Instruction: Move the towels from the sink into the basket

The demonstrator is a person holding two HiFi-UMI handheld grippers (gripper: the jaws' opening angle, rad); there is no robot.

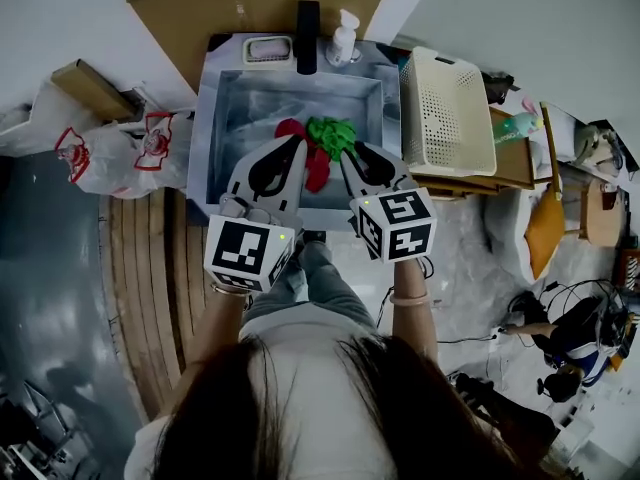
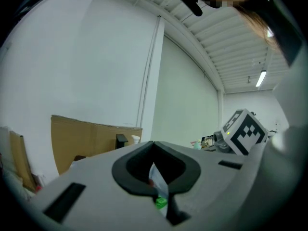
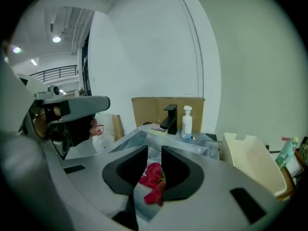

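Note:
A red towel (image 1: 316, 166) and a green towel (image 1: 331, 134) lie crumpled together in the steel sink (image 1: 240, 103). The white perforated basket (image 1: 446, 114) stands just right of the sink, with nothing visible in it. My left gripper (image 1: 296, 144) hovers over the sink's near side, its tips touching, nothing held. My right gripper (image 1: 352, 154) hangs beside it, just right of the towels. In the right gripper view, my right gripper (image 3: 154, 150) stands open, the red towel (image 3: 152, 175) visible below through the gap, untouched. In the left gripper view, my left gripper (image 2: 153, 143) points up at the wall.
A black faucet (image 1: 307, 36), a soap bottle (image 1: 343, 36) and a soap dish (image 1: 268, 50) line the sink's back edge. Behind it leans brown cardboard (image 1: 240, 3). A plastic bag (image 1: 120, 156) lies on the floor left. The wooden table (image 1: 515, 158) under the basket carries clutter.

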